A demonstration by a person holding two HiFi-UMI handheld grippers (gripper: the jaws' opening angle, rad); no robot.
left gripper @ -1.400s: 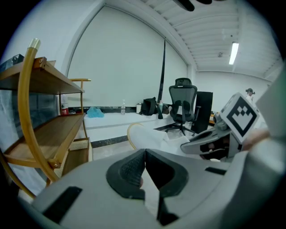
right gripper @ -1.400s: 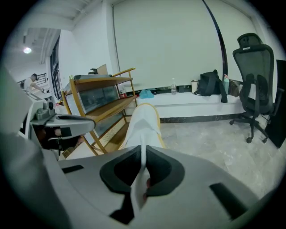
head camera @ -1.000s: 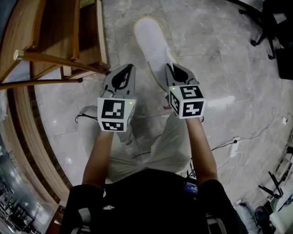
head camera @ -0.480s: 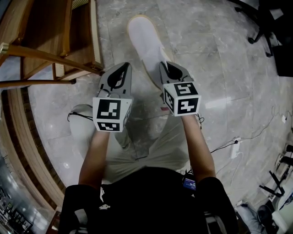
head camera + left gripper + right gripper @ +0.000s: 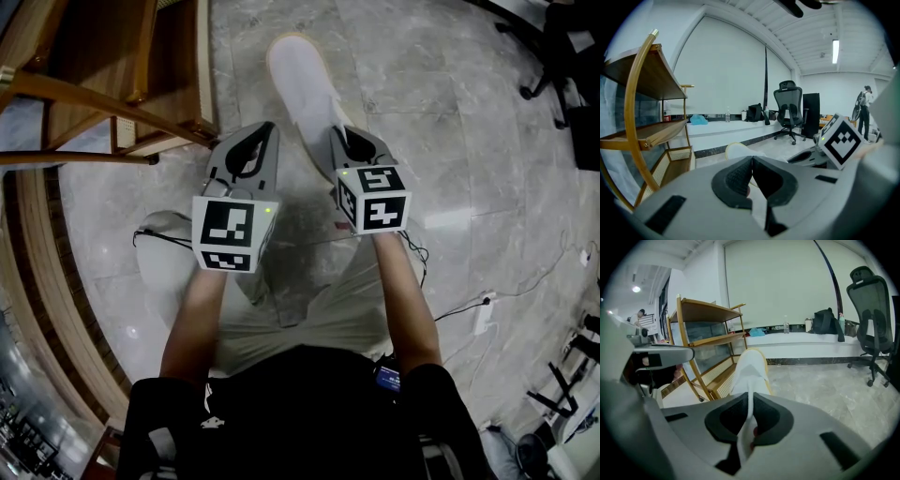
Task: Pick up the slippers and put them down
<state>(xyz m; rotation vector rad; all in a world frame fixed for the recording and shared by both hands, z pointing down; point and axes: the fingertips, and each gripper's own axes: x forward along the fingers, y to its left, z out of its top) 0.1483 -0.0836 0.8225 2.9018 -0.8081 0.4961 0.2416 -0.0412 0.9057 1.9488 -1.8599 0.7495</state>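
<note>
Just right of the wooden shelf [image 5: 94, 84], I have the white slipper [image 5: 305, 89] pinched by its rear edge in my right gripper [image 5: 345, 141], its toe pointing away from me over the marble floor [image 5: 450, 112]. Between shelf and slipper, my left gripper [image 5: 262, 131] hangs with its jaws pressed together on nothing.

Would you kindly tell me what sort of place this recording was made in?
Probably an open-plan office or lab space: a black mesh swivel office chair stands on a polished grey marble-tiled floor, and a long fluorescent strip light hangs from the white ceiling.
</note>
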